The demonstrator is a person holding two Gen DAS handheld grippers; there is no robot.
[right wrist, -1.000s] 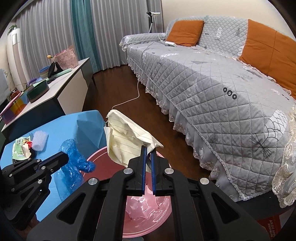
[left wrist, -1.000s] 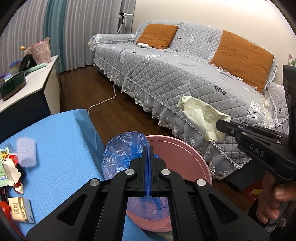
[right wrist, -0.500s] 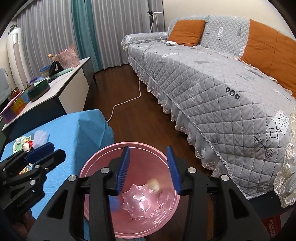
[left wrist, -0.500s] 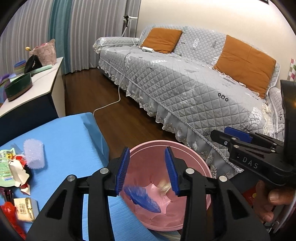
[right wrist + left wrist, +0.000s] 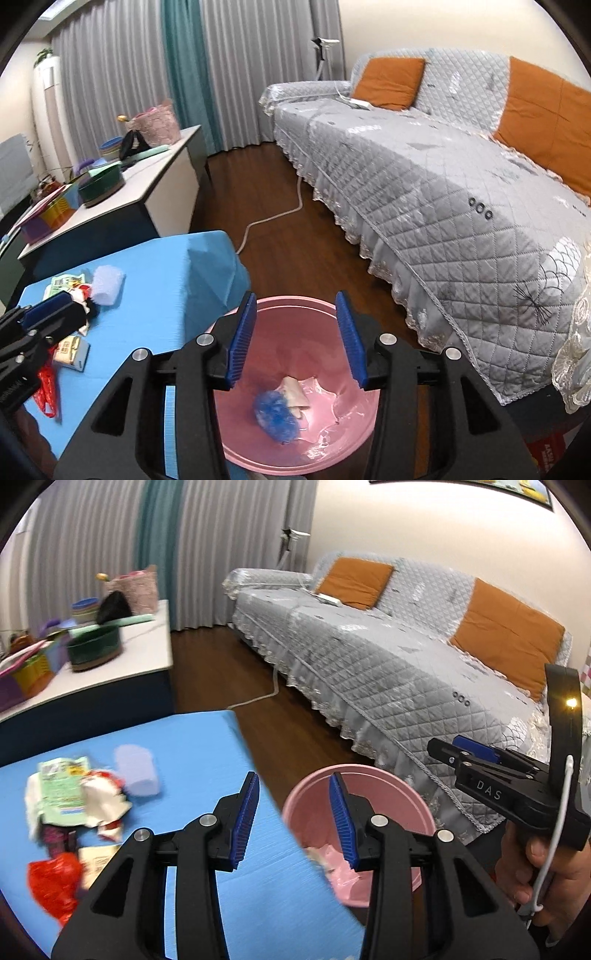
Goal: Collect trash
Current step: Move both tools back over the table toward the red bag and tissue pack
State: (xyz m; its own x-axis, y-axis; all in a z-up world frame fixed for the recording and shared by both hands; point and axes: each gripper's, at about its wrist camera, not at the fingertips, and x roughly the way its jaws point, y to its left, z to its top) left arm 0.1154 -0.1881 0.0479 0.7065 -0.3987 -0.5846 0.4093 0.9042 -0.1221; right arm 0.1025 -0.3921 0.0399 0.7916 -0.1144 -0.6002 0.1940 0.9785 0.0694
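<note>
Looking along the left gripper [image 5: 291, 819], its two blue pads stand partly apart with nothing between them. They have just been opening. Under them is the edge of the blue table [image 5: 192, 746], and the pink bin [image 5: 402, 794] sits at about 4 o'clock from the table's corner, down on the brown floor. At 9 o'clock on the table lies a small heap of trash [image 5: 77, 801]: a green and white wrapper, crumpled white paper, a pale plastic cup on its side, and a red bag nearer the camera. The heap is blurry. At 3 o'clock the right gripper [image 5: 447, 747] pokes in from the side, with a hand [image 5: 532, 871] around its handle. A big grey sofa [image 5: 388, 672] with orange cushions fills the far side.

Looking along the right gripper [image 5: 297, 339], its blue pads are also partly apart and have just been opening, with nothing between them. They hang right over the pink bin [image 5: 258, 443]. Down inside the bin lie a crumpled blue bag [image 5: 275, 415] and a bit of pale paper [image 5: 293, 391], touching each other. At 9 o'clock the left gripper [image 5: 37, 317] shows above the blue table [image 5: 155, 280], near the trash [image 5: 99, 284] still lying there.
</note>
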